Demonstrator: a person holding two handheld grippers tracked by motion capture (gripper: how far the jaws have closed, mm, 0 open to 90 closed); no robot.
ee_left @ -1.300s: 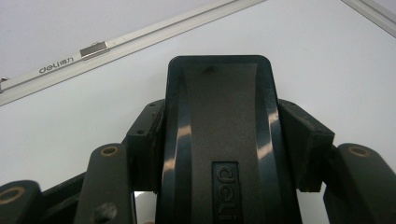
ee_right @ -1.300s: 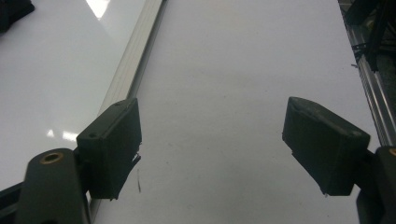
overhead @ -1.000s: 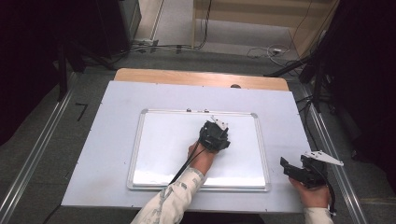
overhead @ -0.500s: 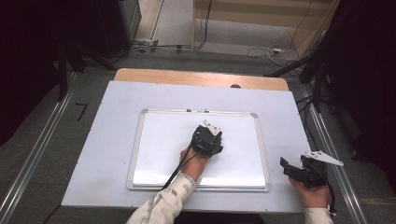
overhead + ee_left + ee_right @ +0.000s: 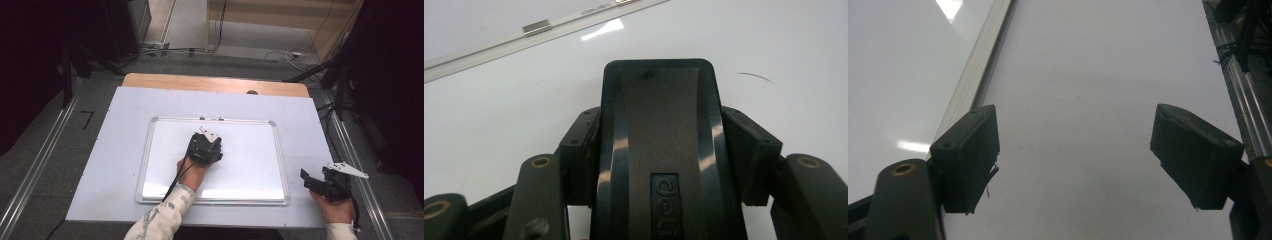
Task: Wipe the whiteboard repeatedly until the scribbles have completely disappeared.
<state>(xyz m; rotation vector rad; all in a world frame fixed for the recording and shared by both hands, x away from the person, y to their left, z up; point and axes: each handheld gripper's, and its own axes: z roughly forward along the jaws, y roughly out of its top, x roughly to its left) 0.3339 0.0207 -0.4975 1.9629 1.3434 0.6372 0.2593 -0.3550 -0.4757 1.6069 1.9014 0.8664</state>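
A lab or recording room, not a home. Plain white table (image 5: 125, 165) on a grey carpeted floor (image 5: 45, 150), with metal rails (image 5: 35, 170) along both sides. Loose cables (image 5: 280, 54) and a power strip (image 5: 155, 46) on the floor beyond. Black stands (image 5: 345, 75) and dark curtains at the edges. Bare wooden panels (image 5: 280, 12) at the back.

Embossed "deli" read on black eraser (image 5: 659, 165); faint "deli" brand printed on whiteboard frame (image 5: 596, 11). Nothing else was legible.
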